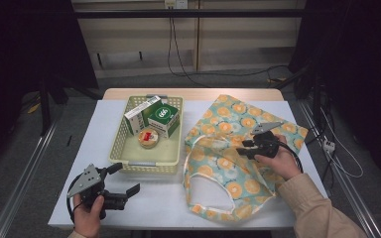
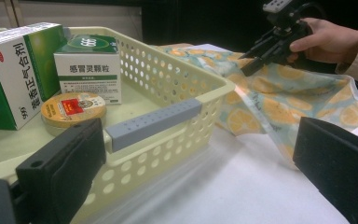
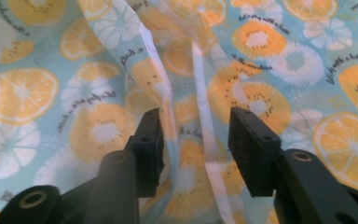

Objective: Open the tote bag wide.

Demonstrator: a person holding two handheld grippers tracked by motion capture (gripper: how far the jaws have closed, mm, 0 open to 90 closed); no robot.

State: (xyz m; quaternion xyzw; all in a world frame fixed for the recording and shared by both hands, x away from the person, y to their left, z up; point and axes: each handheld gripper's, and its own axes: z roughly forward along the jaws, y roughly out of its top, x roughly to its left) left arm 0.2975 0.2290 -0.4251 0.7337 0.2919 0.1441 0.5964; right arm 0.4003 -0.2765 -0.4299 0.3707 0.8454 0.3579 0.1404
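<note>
Bag [image 1: 238,148] with orange-slice print lies directly under the right gripper [image 1: 248,147], rim folds running away between its jaws.
Right gripper [image 3: 196,144] half open, gripping nothing; left gripper [image 1: 124,181] wide open, empty, well off beside the basket [image 1: 124,148] on the counter [image 1: 154,198].

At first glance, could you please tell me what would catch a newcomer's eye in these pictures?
The orange-slice print bag stands out first, spread over the right half of the white table, with the right gripper open over its pale folded edges. Next comes the cream perforated basket left of it, holding two green-and-white medicine boxes and a round tin.
</note>
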